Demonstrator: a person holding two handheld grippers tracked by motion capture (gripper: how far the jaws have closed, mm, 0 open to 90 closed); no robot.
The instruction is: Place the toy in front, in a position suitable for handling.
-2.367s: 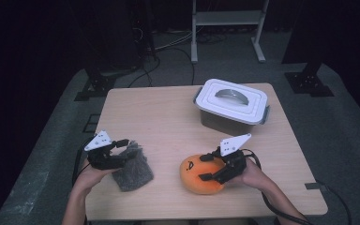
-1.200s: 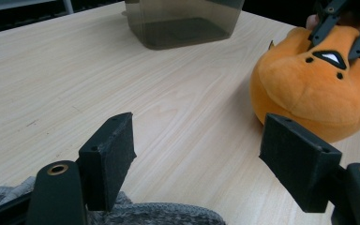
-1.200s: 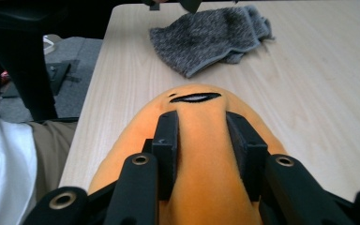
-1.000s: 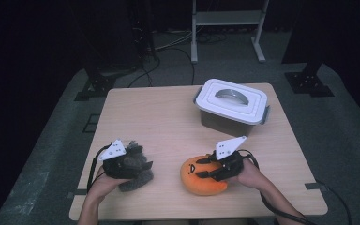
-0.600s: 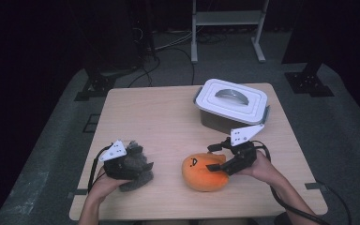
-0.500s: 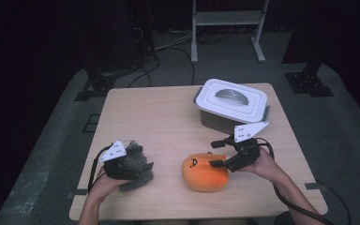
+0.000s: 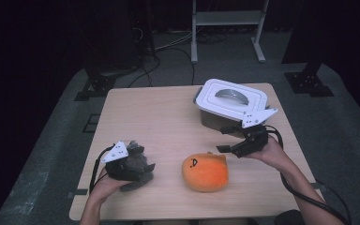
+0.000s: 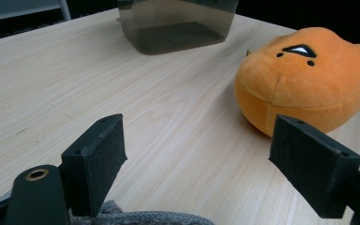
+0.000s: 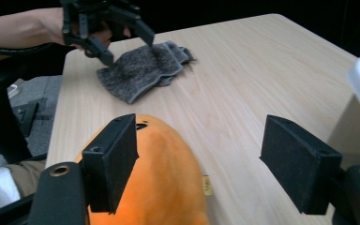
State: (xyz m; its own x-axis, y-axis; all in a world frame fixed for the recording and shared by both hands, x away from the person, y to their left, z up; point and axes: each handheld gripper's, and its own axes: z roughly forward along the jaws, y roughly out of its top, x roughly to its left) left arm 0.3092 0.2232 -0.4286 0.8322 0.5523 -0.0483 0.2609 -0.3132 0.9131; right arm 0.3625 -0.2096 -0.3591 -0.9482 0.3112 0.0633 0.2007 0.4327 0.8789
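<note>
The orange plush [image 7: 206,172] is sat on the table [image 7: 159,117] near the front edge, a bit right of centre, with nothing gripping it. The right gripper [image 7: 225,139] is found just off it at about 2 o'clock, lifted clear, jaws spread wide after just having been opening, nothing between them. In the right gripper view the plush [image 9: 154,183] is seen under the left pad, not squeezed.

Over at 9 o'clock from the plush, the grey cloth [image 7: 138,164] is lying crumpled, with the left gripper [image 7: 143,161] parked on top of it, jaws apart and just opened a little more; no pinch can be seen.

The lidded bin [image 7: 232,105] is at 1 o'clock from the plush. Looks like the lid probably has to be dealt with next, so the right gripper should be brought in level at the handle [image 7: 232,95] and closed squarely, without the plush being knocked.

Hard to make out: most of the cloth is covered by the hand in the high view, so contact there can't be told. The bin's contents are hidden by the lid.
</note>
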